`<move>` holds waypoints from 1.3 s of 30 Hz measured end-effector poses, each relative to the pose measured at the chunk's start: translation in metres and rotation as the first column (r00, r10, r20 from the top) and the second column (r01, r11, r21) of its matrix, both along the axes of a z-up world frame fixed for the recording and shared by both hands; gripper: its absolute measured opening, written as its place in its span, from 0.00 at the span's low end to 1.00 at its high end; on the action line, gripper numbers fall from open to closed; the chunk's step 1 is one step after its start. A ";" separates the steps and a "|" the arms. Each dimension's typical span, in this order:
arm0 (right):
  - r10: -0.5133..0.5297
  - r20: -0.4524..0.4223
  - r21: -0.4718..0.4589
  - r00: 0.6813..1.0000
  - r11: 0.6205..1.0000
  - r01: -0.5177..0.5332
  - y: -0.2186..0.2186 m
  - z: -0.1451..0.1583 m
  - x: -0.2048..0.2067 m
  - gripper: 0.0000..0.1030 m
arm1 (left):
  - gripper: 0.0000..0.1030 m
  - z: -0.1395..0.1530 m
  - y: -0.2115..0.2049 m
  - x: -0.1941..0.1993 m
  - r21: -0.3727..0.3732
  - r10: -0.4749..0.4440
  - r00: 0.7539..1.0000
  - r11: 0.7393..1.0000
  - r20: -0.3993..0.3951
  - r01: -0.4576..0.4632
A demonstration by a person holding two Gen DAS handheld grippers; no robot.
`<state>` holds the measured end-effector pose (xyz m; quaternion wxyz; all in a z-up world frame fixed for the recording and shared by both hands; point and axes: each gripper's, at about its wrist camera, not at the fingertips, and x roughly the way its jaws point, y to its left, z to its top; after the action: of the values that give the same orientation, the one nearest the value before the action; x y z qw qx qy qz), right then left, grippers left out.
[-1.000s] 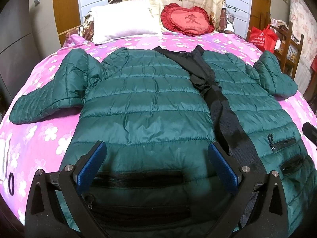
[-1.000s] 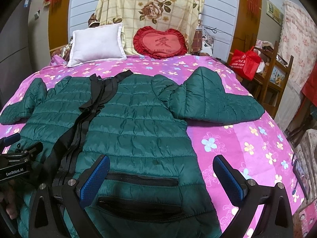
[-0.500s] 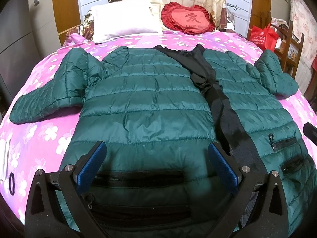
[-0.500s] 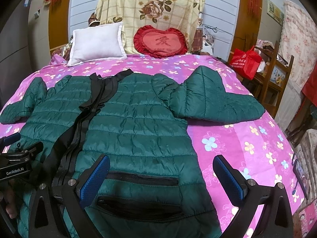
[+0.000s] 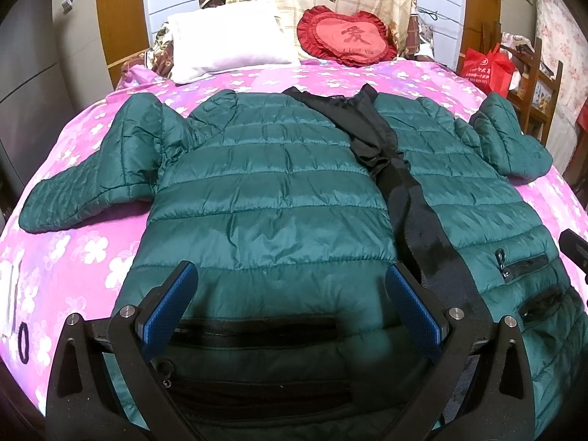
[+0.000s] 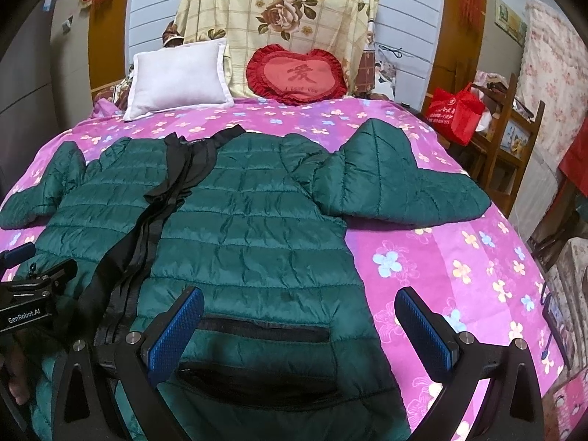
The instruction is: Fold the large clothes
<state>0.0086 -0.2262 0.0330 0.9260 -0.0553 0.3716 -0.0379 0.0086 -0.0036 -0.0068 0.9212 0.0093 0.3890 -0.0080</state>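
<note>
Room: bedroom; pink floral bed, white pillow and red heart cushion at 12 o'clock.
Jacket: green jacket flat on the bed, front up, unfolded; long axis from hem at 6 to collar at 12, sleeves out at 9 and 3.
Left gripper: spread wide, empty, over its hem half.
Right gripper: spread wide, empty, over the other hem corner.
Nearer: each to its own side.

A: Where is room lying open?
B: Bare bedspread is stretching right of the jacket.
A: What's blocking?
B: Pillow and cushion are crowding the bedhead; a shelf is flanking the right.
</note>
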 end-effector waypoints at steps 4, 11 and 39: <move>-0.001 0.000 0.003 1.000 1.000 0.001 0.000 0.000 0.000 1.00 | 1.00 0.000 0.000 0.001 0.001 0.004 1.000 1.000 -0.005 -0.004; -0.002 0.001 0.002 1.000 1.000 0.002 0.000 0.000 0.000 1.00 | 1.00 -0.002 0.004 0.001 -0.001 0.011 1.000 1.000 -0.013 -0.011; -0.008 0.000 0.003 1.000 1.000 0.008 -0.002 -0.001 0.001 1.00 | 0.99 0.007 0.015 -0.001 -0.105 -0.019 0.999 0.994 0.041 0.023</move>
<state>0.0096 -0.2284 0.0324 0.9259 -0.0522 0.3718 -0.0410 0.0076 0.0115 0.0000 0.9278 -0.0349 0.3694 -0.0380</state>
